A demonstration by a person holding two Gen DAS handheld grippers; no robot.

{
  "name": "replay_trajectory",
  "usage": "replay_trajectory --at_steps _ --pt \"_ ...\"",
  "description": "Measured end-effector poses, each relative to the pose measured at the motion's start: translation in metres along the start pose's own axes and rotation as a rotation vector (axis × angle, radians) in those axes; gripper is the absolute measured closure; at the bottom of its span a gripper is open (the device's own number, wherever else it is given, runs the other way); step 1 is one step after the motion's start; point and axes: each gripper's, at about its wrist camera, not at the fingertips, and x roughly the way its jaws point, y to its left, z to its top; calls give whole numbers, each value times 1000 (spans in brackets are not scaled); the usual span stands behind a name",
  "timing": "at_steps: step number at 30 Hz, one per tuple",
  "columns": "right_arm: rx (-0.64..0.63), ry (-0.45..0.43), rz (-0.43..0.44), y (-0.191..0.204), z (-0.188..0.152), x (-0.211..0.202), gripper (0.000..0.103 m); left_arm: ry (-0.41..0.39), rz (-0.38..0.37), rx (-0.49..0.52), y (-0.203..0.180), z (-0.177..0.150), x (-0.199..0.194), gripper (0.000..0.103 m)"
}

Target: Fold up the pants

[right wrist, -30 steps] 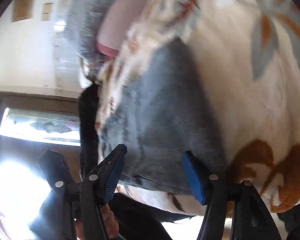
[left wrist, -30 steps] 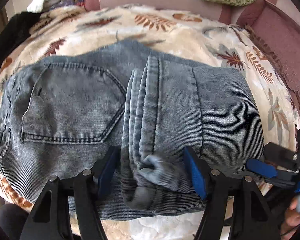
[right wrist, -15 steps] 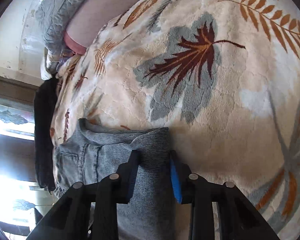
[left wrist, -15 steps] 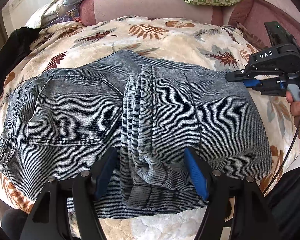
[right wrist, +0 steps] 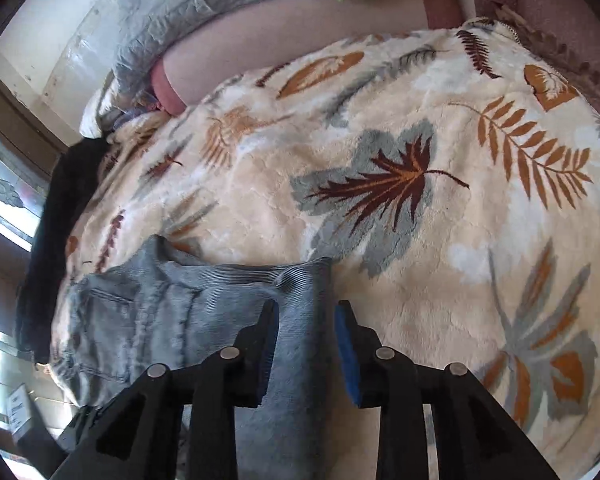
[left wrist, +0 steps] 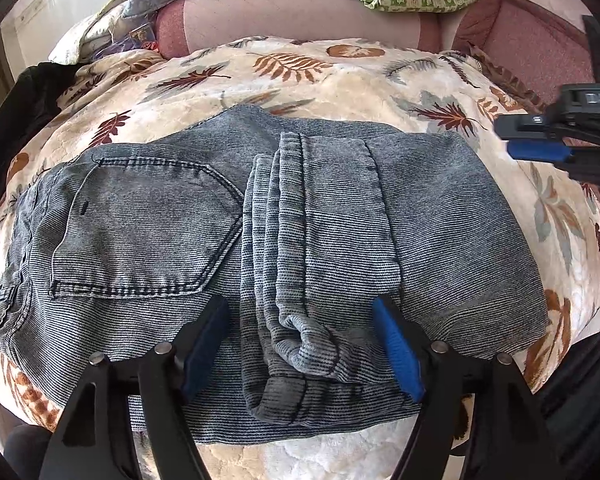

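You hover your left gripper (left wrist: pixel 300 344) spread, touching nothing, over the folded grey-blue ribbed denim pants (left wrist: pixel 340 220), their hems (left wrist: pixel 296 356) laid across the seat on the leaf-print plush blanket (left wrist: pixel 340 76), while your right gripper (right wrist: pixel 306 344), its jaws just reopening and part-open, clear of cloth, hangs over the fold edge, probably ready for the next fold.

Grey-blue ribbed denim pants (left wrist: pixel 148 236), folded across a leaf-print blanket (left wrist: pixel 340 76). Seat side up, back pocket (left wrist: pixel 140 228) showing at the left, edged in dark stitching. Leg ends doubled back over the middle, hems (left wrist: pixel 300 344) bunched in a thick roll at the near edge. Smooth folded edge at the right, lying flat.
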Motion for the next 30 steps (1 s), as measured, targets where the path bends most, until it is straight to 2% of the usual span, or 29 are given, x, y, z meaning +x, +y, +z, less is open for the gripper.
replay_trajectory --at_steps 3,4,6,9,13,15,16,17,19,22,24,27,30 --pt "89 45 175 -3 -31 -11 71 -6 -3 1 0 0 0 26" --pt "124 80 199 -4 -41 -1 71 -6 -4 0 1 0 0 26" --pt "160 193 140 -16 -60 30 71 5 -5 -5 1 2 0 26" --pt "204 164 176 -23 -68 25 73 4 -10 -24 4 5 -10 26" --pt "140 109 220 -4 -69 -3 64 -51 -19 -55 11 2 -23 26" --pt "118 161 168 -5 -80 9 58 24 15 -44 11 -1 -6 26" --pt "120 210 142 -10 -87 22 57 10 19 -32 10 -2 -3 24" --pt "130 199 157 -14 -88 24 58 -9 25 -20 9 -2 -5 24" --pt "135 201 167 -9 -78 18 58 -3 22 -24 10 -2 -6 24" --pt "97 130 176 3 -48 6 58 -6 13 -30 11 -2 -5 23" --pt "120 105 215 4 -23 13 58 -14 16 -28 10 -3 -5 23" --pt "136 100 205 0 13 41 58 -17 13 -30 11 -4 -5 23" --pt "225 163 161 -19 28 86 58 -10 14 -35 11 -3 -4 22"
